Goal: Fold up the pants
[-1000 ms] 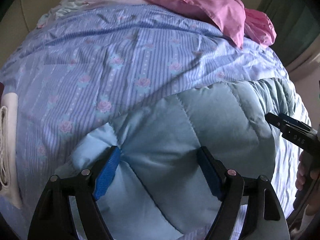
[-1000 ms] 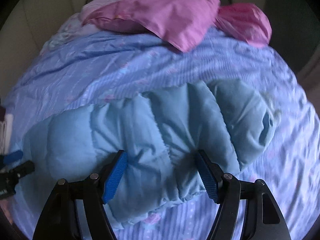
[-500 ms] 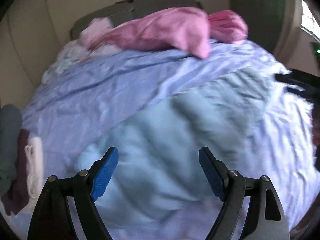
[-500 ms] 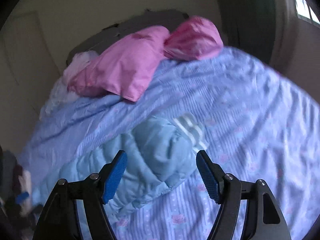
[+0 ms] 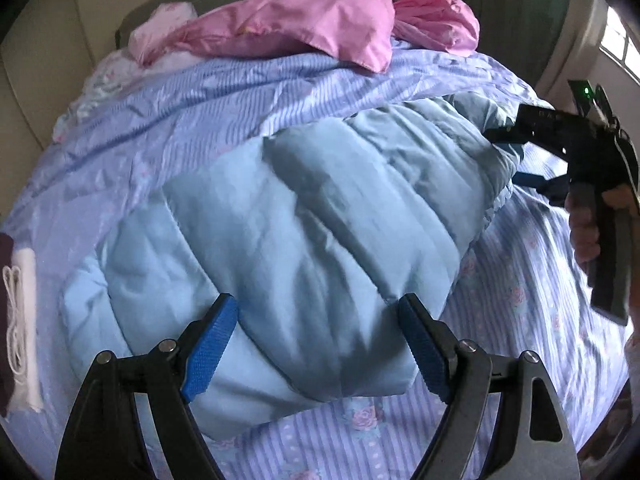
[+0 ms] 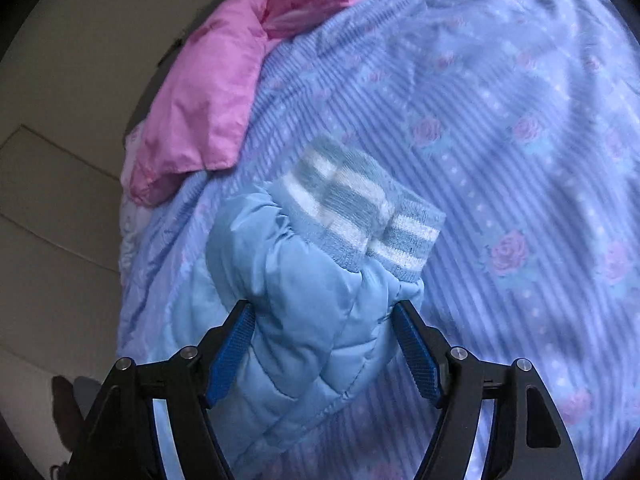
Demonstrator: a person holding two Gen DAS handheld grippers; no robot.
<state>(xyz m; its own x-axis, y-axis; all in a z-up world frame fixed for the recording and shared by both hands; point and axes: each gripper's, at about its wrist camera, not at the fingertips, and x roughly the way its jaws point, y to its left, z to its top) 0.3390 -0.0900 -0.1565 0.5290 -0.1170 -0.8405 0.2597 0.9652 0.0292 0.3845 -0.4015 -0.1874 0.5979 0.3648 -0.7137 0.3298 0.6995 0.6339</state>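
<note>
Light blue quilted pants (image 5: 288,216) lie folded lengthwise across the bed, running from lower left to upper right. Their striped knit cuffs (image 6: 360,208) show in the right wrist view. My left gripper (image 5: 318,350) is open and empty, hovering over the near end of the pants. My right gripper (image 6: 324,350) is open and straddles the pants' leg end (image 6: 304,300) just behind the cuffs. It also shows in the left wrist view (image 5: 516,156) at the far right end of the pants, held by a hand.
The bed has a blue striped floral cover (image 5: 520,288). Pink pillows (image 5: 304,28) lie at the head of the bed. A white corded item (image 5: 20,308) lies at the left edge. A window (image 5: 620,52) is at the upper right.
Both grippers have pulled back from the pants. The right gripper swung to the cuff end and now looks down on the cuffs. The left view now takes in the whole garment.
</note>
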